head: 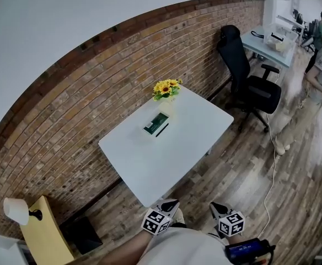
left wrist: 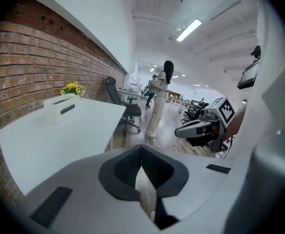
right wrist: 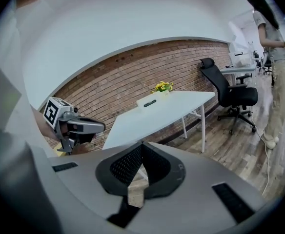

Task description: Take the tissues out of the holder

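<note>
Left claw (head: pixel 168 205) and right claw (head: pixel 218 207) were both closed tight, empty. The tissue holder (head: pixel 156 125) lay far across the tabletop (head: pixel 150 170) by the flowers (head: pixel 166 87), well ahead, long axis pointing away; left claw slightly nearer.

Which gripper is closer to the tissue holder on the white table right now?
Left. The left gripper hangs just off the table at its near corner, roughly in line with the tissue holder; the right gripper sits farther off to the side.
</note>
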{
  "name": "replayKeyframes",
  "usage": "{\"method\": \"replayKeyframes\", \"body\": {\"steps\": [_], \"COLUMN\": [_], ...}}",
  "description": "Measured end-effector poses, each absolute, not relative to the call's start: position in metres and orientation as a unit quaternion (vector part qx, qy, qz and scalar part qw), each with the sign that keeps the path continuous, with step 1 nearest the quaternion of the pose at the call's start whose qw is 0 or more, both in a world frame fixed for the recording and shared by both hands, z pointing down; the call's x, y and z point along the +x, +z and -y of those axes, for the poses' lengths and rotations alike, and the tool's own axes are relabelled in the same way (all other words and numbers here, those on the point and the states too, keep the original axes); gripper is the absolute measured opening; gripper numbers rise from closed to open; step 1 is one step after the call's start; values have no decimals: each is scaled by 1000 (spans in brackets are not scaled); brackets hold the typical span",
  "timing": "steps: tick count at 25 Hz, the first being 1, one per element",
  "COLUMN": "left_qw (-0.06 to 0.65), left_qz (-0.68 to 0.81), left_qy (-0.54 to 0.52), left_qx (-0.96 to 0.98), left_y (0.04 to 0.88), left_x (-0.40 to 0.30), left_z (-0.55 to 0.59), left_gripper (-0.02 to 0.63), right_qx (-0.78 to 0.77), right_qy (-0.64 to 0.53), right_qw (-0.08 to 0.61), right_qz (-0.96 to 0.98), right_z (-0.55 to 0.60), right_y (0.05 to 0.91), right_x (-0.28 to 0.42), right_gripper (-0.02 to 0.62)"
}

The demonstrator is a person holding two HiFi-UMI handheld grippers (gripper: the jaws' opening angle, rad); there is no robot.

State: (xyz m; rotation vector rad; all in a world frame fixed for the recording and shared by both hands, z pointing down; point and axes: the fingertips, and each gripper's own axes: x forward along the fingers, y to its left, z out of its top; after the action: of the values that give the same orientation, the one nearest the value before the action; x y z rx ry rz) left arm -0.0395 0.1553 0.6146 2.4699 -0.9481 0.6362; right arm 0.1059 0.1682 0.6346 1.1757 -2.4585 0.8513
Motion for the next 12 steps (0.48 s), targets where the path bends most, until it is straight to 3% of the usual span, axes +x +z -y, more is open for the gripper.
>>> {"method": "replayKeyframes", "body": {"steps": [12], "left_qw": [218], "left_qz": [354], "left_qy": [202], "left_qx": [887], "left_y": [609], "left_x": [-107], "left_z": [-89], "left_gripper": [8], "right_qx": [404], "right_qy": [262], "right_qw": [166], "right_qz": [860], "right_z": [-73], "right_y": [614], "right_x": [36], "right_gripper": [5]}}
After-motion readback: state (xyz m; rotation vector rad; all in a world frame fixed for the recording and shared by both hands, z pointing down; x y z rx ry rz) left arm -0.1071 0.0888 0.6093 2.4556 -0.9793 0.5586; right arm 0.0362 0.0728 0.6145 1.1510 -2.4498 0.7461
